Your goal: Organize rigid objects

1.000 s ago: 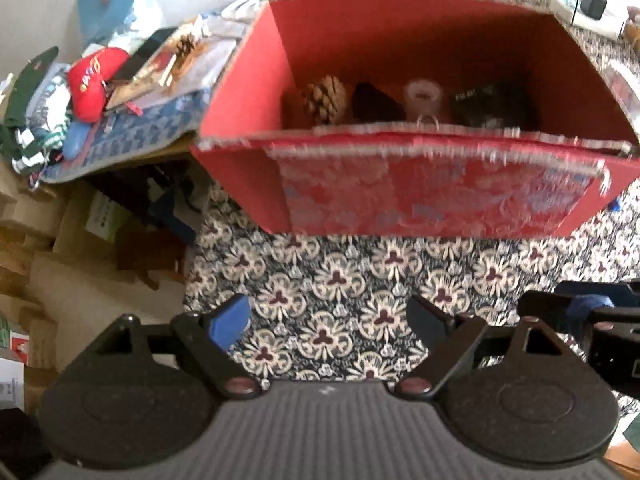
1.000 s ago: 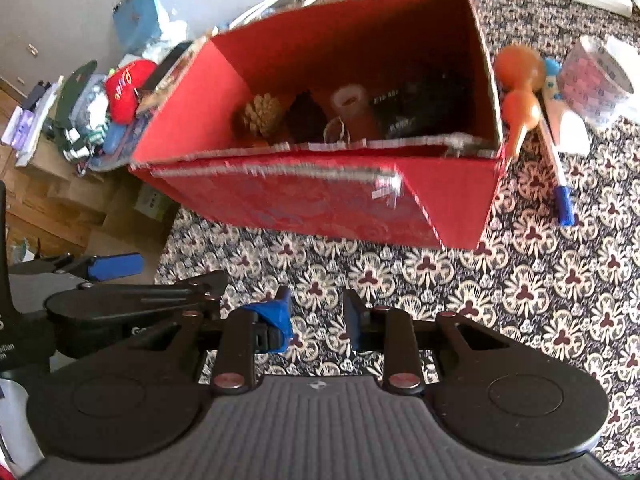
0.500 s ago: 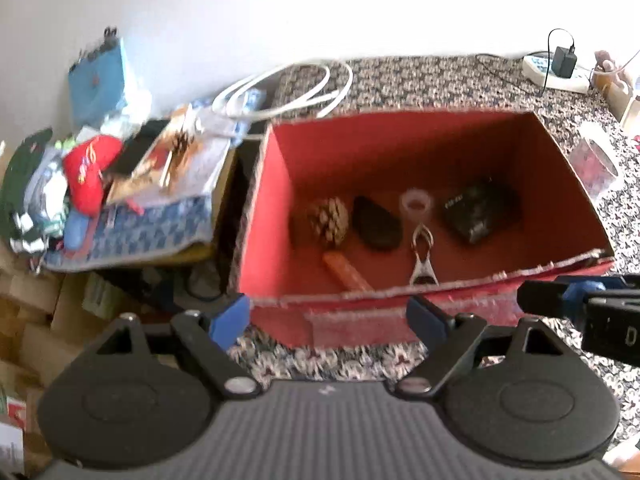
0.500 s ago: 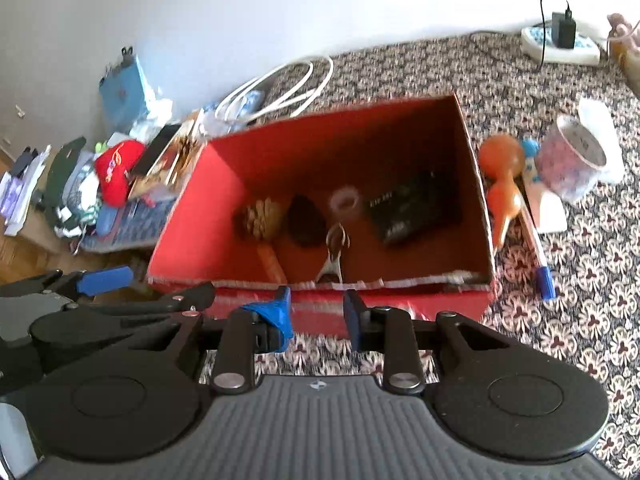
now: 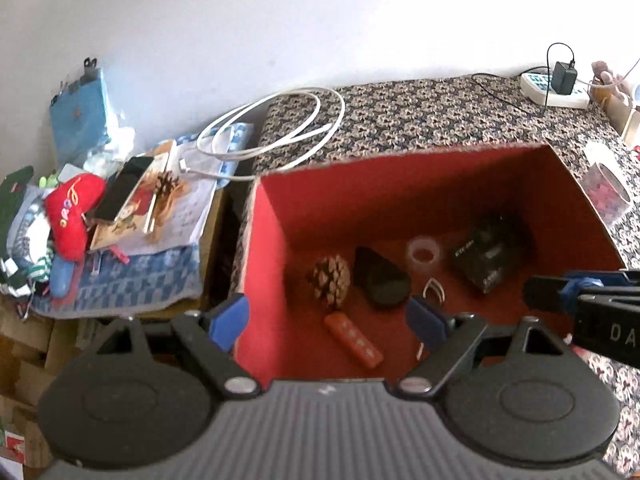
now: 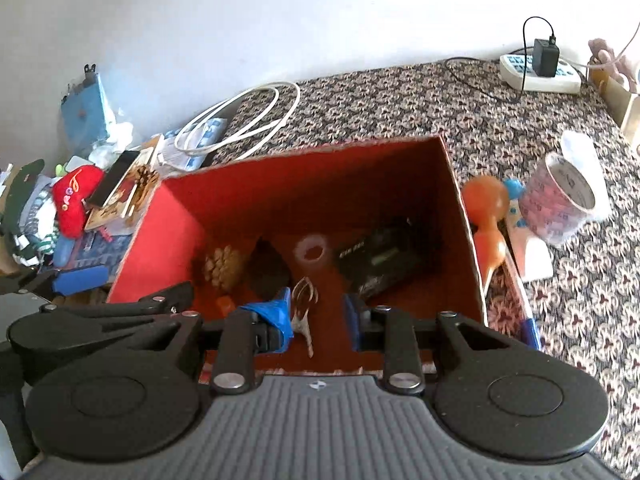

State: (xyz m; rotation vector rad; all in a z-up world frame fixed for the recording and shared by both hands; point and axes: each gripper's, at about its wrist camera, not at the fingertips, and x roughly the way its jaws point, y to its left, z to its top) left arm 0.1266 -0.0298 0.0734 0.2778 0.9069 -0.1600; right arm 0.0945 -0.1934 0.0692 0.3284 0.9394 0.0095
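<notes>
1. The red open-topped cardboard box (image 5: 420, 200) sits on the floral cloth (image 6: 400, 100), holding a pine cone (image 5: 330, 280) and a black case (image 6: 384, 260).
2. My left gripper (image 5: 332, 320) gapes wide, my right gripper (image 6: 318, 312) is parted; both empty, higher than before.

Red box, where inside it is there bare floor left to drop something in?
Inside the red box, bare floor lies along the back wall, behind the pine cone and tape ring, and in the front right corner below the black device. The middle row is crowded, with the metal clip just in front.
</notes>
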